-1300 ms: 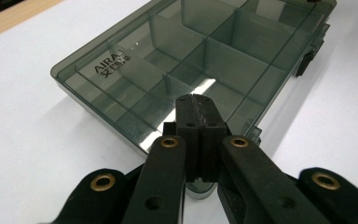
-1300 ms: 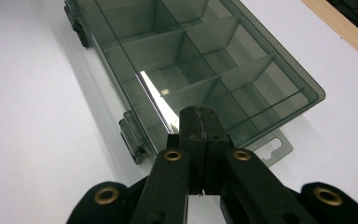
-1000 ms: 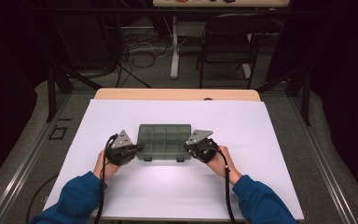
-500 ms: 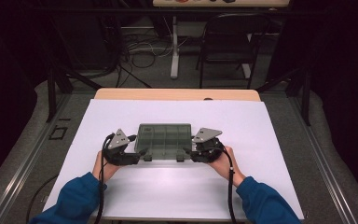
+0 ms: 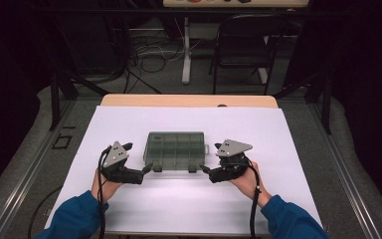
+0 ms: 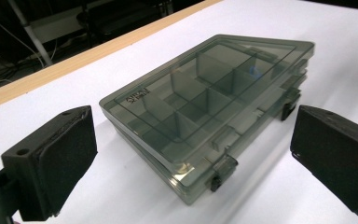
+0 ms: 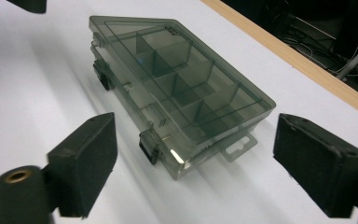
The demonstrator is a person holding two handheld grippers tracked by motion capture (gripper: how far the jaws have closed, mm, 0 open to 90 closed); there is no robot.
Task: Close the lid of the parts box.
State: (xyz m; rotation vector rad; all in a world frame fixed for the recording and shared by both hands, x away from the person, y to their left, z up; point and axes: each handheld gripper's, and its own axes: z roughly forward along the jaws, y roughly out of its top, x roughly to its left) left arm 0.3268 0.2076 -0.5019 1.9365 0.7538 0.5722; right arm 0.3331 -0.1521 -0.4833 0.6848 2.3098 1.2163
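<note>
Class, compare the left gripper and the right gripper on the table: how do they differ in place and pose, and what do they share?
The left gripper sits at the compartment box's near left corner; the right gripper sits at its near right corner. The left gripper points rightward, the right gripper leftward. Shared: both have just been opening, stand open off the box with nothing between the jaws, and carry a grey plate.

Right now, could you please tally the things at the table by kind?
Compartment box: 1
Latches on the box's front edge: 2
Grippers, left gripper and right gripper, both open: 2
Total: 5
</note>
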